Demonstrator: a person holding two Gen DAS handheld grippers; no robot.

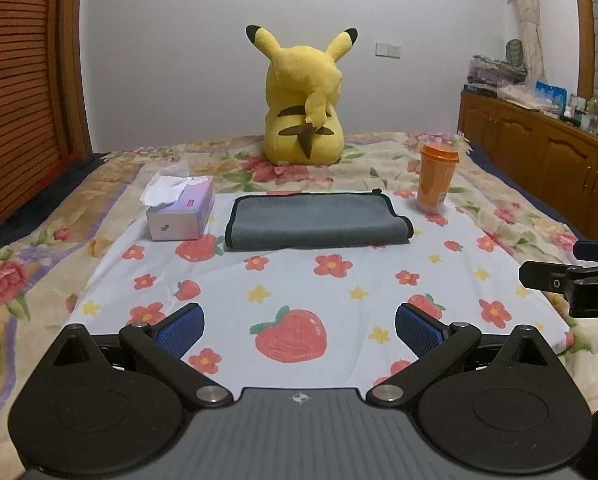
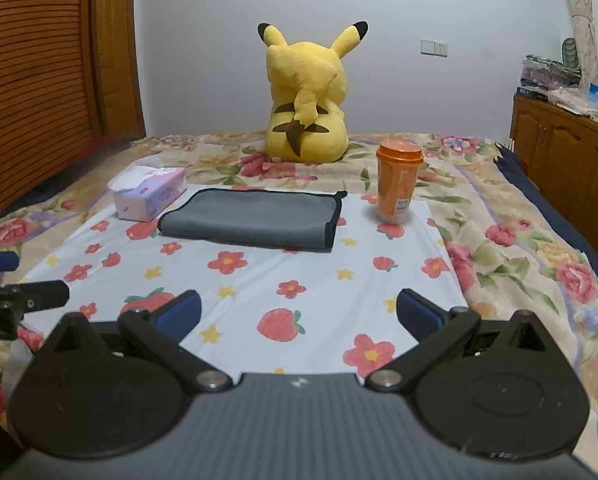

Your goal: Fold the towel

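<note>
A grey towel (image 1: 317,221) with dark edging lies folded flat on the strawberry-print sheet (image 1: 299,288), far ahead of both grippers; it also shows in the right wrist view (image 2: 255,219). My left gripper (image 1: 299,326) is open and empty, held above the sheet well short of the towel. My right gripper (image 2: 299,312) is open and empty too, at a similar distance. The right gripper's fingers (image 1: 571,276) show at the right edge of the left wrist view, and the left gripper's fingers (image 2: 23,292) at the left edge of the right wrist view.
A tissue box (image 1: 181,210) stands left of the towel and an orange cup (image 1: 437,178) right of it. A yellow plush toy (image 1: 307,100) sits behind. A wooden cabinet (image 1: 539,160) runs along the right, slatted wooden doors (image 1: 19,100) on the left.
</note>
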